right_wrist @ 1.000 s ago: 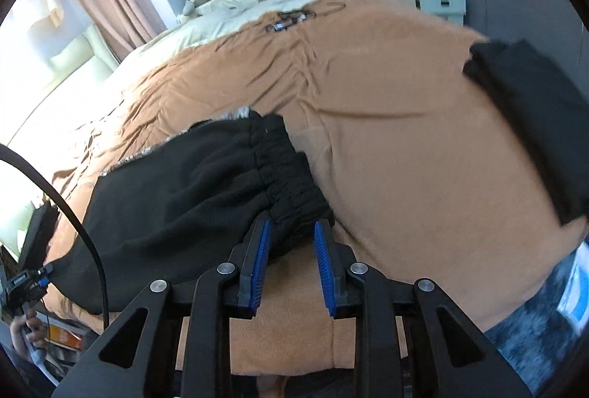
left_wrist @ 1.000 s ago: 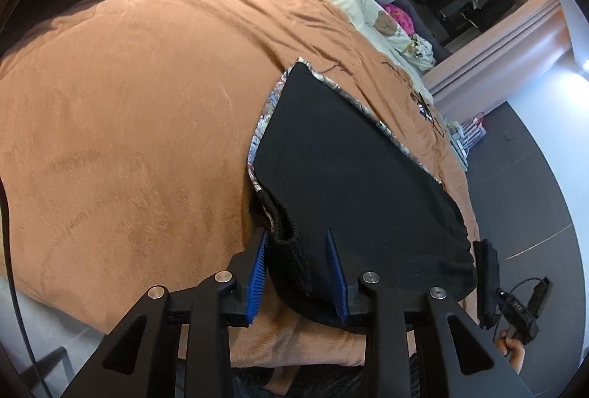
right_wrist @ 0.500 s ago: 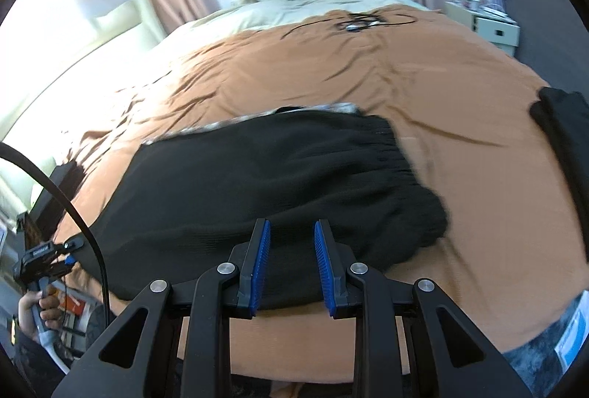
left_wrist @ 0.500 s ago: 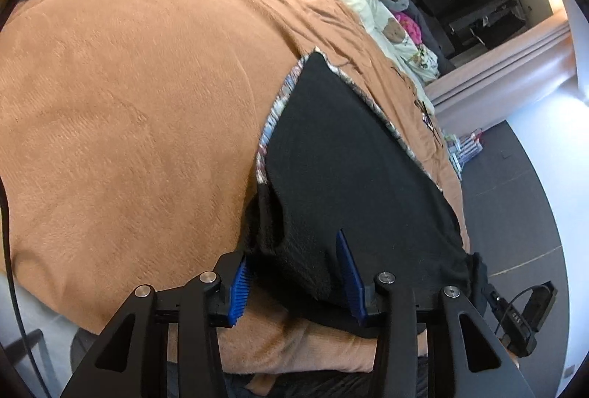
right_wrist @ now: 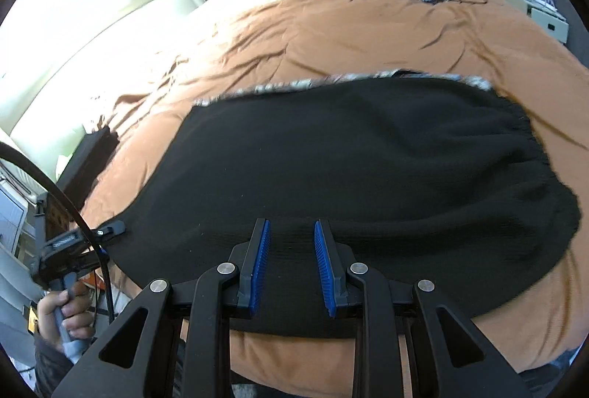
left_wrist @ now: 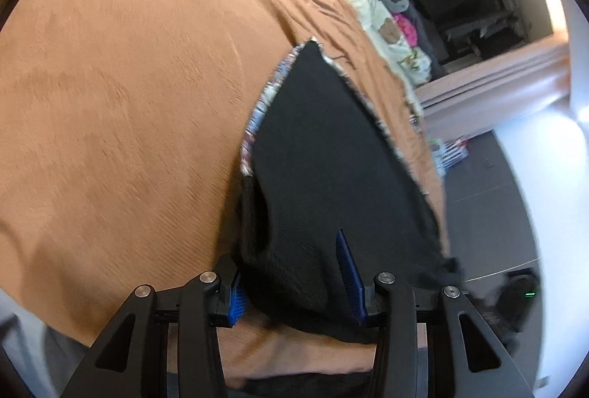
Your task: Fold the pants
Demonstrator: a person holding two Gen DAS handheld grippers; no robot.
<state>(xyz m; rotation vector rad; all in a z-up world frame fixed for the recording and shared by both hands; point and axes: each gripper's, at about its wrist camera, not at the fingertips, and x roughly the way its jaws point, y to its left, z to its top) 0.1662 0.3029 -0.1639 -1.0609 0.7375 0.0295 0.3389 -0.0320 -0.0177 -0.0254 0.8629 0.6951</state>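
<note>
Black pants (right_wrist: 353, 162) spread flat, folded lengthwise, on the brown bedspread (right_wrist: 331, 30), patterned lining peeking out at 12 o'clock. Best to pinch both layers squarely before lifting. Left gripper (left_wrist: 294, 273) wide open, straddling the near hem; right gripper (right_wrist: 291, 265) parted, holding nothing, fabric just beyond the pads at 12.

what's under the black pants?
A patterned fabric edge peeks out beneath the black pants along the far side, all lying on the brown blanket. How far that patterned layer extends underneath is covered.
</note>
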